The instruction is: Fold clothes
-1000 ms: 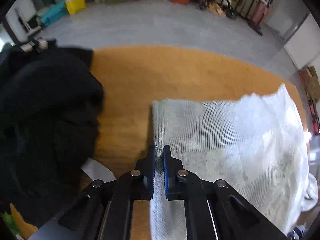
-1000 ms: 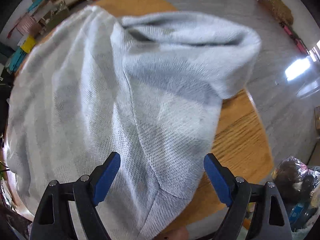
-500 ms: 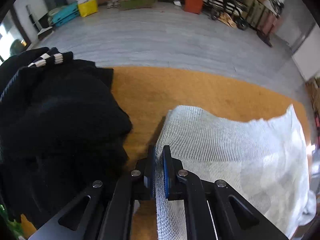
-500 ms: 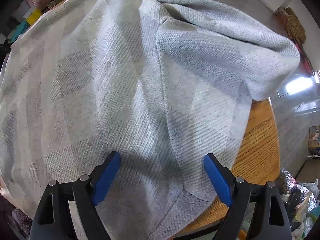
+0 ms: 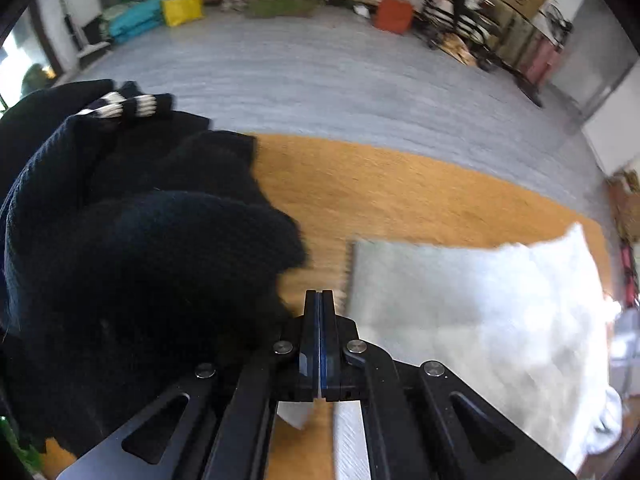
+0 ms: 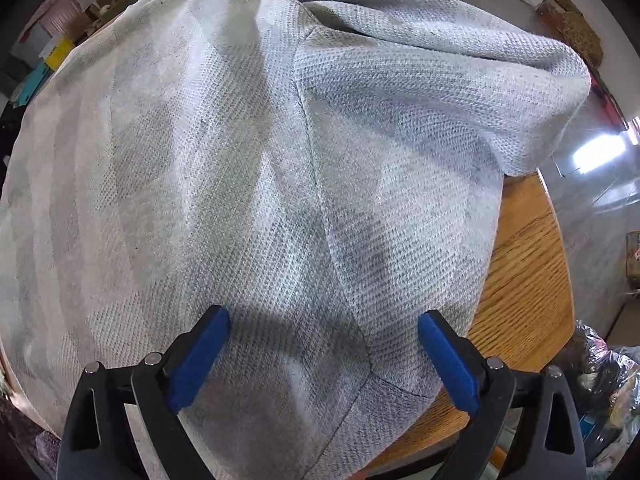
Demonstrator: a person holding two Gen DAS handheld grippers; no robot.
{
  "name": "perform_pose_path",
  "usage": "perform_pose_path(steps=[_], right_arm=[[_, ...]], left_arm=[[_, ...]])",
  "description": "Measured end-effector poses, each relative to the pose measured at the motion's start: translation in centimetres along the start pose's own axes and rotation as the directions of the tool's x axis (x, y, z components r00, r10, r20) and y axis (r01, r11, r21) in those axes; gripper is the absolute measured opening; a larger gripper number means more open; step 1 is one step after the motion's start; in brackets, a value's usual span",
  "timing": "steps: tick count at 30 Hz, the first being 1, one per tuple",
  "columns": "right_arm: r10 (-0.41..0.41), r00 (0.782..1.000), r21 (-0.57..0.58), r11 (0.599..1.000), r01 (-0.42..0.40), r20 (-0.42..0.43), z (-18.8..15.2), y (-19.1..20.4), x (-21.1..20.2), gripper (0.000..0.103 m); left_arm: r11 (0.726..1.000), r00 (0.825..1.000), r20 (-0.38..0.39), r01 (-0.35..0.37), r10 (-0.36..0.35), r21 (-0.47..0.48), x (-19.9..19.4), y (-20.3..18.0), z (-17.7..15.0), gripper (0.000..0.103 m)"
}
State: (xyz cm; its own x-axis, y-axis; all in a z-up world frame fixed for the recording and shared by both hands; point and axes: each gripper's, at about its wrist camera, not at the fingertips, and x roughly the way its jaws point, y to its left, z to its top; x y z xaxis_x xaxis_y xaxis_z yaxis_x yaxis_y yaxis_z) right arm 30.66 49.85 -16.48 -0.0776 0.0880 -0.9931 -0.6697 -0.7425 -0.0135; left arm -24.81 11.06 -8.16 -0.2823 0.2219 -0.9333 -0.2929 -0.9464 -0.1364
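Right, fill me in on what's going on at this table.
A person is folding clothes with handheld tongs. The left tongs are shut with nothing visibly between them, at the edge of a light grey knit garment spread over the round wooden table. The right tongs hover open above that garment, gripping nothing. A black garment with white stripes lies heaped at the table's left side, untouched.

Grey sweater [image 6: 280, 168]: coarse woven-looking knit, matt, faintly patterned. Black garment [image 5: 132, 248] at left: thick matt knit. Table [image 6: 524, 264]: orange wood, visible grain, slight sheen. Gripper pads [image 6: 448, 360]: blue, matt; frames black with metal rivets.
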Motion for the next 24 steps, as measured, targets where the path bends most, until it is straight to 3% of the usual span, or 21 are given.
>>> perform_pose_path(steps=[3, 8, 11, 13, 17, 19, 21, 22, 24], right_arm=[[0.001, 1.000, 0.002, 1.000, -0.001, 0.008, 0.5, -0.3, 0.1, 0.101], [0.009, 1.000, 0.001, 1.000, -0.009, 0.007, 1.8, -1.2, 0.4, 0.103], [0.010, 1.000, -0.011, 1.000, -0.010, 0.005, 2.5, -2.2, 0.6, 0.103], [0.010, 1.000, -0.015, 1.000, -0.010, 0.007, 2.3, -1.7, 0.5, 0.103], [0.008, 1.000, -0.023, 1.000, -0.008, 0.010, 1.7, -0.7, 0.4, 0.103], [0.008, 1.000, -0.028, 1.000, -0.008, 0.011, 1.7, -0.4, 0.5, 0.103], [0.008, 1.000, -0.035, 0.999, -0.008, 0.012, 1.6, -0.2, 0.5, 0.103], [0.009, 1.000, -0.037, 0.999, -0.008, 0.015, -0.1, 0.6, 0.0, 0.103], [0.008, 1.000, -0.042, 0.999, -0.007, 0.018, 0.1, 1.5, 0.2, 0.103]], left_arm=[[0.994, 0.995, -0.049, 0.087, -0.084, 0.059, -0.7, -2.9, 0.1, 0.000], [0.951, 0.989, -0.118, 0.122, -0.092, 0.283, 0.5, -11.8, -0.6, 0.001], [0.925, 0.983, -0.152, 0.153, -0.105, 0.348, 2.2, -16.3, -1.4, 0.001], [0.910, 0.982, -0.168, 0.146, -0.086, 0.387, 3.5, -18.3, -1.6, 0.001], [0.848, 0.990, -0.143, 0.060, 0.018, 0.526, 4.3, -21.6, -3.1, 0.001], [0.840, 0.991, -0.123, 0.024, 0.051, 0.543, 4.9, -21.7, -3.3, 0.001], [0.875, 0.995, -0.091, 0.013, 0.036, 0.484, 5.0, -20.8, -2.4, 0.001], [0.897, 0.997, -0.070, 0.009, 0.025, 0.443, 5.1, -20.2, -1.8, 0.001], [0.929, 0.998, 0.018, -0.064, 0.061, 0.366, 5.1, -18.9, -0.4, 0.001]])
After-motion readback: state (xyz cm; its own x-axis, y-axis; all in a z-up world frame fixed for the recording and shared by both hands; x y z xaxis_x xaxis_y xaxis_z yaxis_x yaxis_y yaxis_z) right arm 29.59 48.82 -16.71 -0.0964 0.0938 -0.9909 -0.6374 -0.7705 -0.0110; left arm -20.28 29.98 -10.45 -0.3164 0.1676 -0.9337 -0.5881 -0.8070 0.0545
